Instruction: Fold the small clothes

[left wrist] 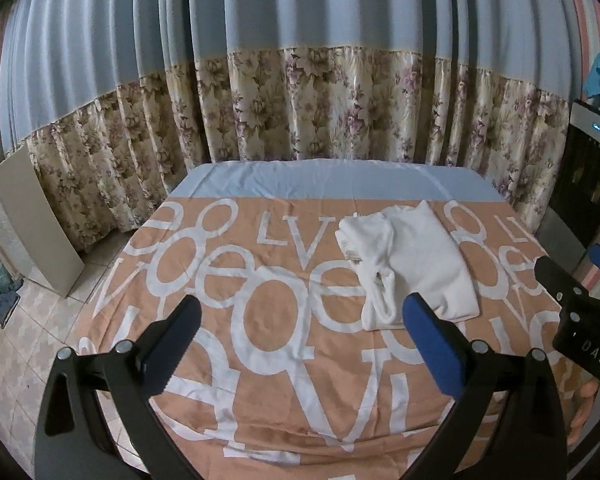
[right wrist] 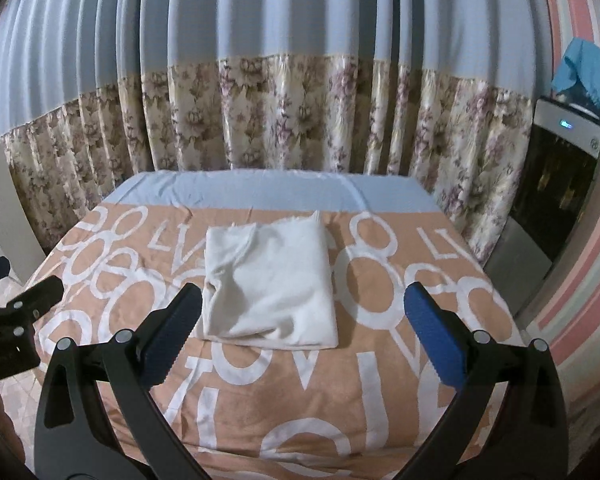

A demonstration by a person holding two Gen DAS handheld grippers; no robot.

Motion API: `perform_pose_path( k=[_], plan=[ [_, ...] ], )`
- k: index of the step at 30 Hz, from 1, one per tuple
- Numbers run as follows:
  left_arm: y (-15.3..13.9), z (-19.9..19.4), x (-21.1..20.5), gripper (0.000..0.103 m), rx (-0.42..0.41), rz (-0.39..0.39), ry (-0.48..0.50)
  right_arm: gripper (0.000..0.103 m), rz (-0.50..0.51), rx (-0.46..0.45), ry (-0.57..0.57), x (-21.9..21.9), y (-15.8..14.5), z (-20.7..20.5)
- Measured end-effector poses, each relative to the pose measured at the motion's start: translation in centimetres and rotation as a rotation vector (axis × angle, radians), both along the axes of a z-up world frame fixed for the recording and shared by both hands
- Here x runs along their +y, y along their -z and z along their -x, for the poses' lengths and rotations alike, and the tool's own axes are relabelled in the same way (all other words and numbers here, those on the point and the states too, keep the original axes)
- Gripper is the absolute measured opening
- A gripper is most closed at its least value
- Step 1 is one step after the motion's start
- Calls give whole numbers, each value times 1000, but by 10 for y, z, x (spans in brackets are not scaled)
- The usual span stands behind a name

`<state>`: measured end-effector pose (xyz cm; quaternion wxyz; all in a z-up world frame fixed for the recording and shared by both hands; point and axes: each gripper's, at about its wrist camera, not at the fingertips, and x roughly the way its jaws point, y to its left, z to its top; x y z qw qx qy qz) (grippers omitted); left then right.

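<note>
Nearest the lens in the right wrist view: right gripper, fingers spread wide, blue pads facing inward, nothing between them. Hanging above the printed bedspread, low in the frame, clear of the cloth. Same story in the left wrist view: left gripper gaping wide and empty, with its right pad overlapping the near corner of the garment in the picture; whether touching, impossible to tell.

Further out, centre of the right wrist frame: white garment, already folded into a compact rectangle, lying flat on the bedspread. Slightly rumpled along its left side, with a loose layer bulging at the lower left corner. In the left wrist view, right of centre, and there showing a separate folded strip along its left edge.

Judged close to finished, perhaps one more fold or a smoothing pass remaining.

Risks from here:
- Pinching only the top layer, so peeling the stack open on lifting.
- Catching the bedspread along with the garment, dragging both.
- Uneven pull from one side, skewing the rectangle and spilling the loose left strip.
- Soft, limp fabric, likely to sag if raised by a single corner.

Beyond the bed, upper half of both frames: flowered curtain.
</note>
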<state>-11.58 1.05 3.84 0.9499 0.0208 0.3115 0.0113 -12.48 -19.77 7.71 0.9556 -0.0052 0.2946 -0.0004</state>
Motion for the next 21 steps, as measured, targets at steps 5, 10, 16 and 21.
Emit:
perform_pose_path(
  k=[5, 10, 16, 21],
  plan=[
    [-1, 4, 2, 101, 0, -4, -16, 100, 8, -14, 0, 2, -7, 7],
    [-1, 5, 3, 101, -4, -9, -38, 100, 18, -25, 12, 2, -12, 13],
    [0, 3, 1, 101, 1, -12, -27, 100, 17, -23, 29, -2, -14, 13],
    [-1, 2, 2, 101, 3, -4, -16, 100, 26, -31, 38, -5, -17, 13]
  ],
)
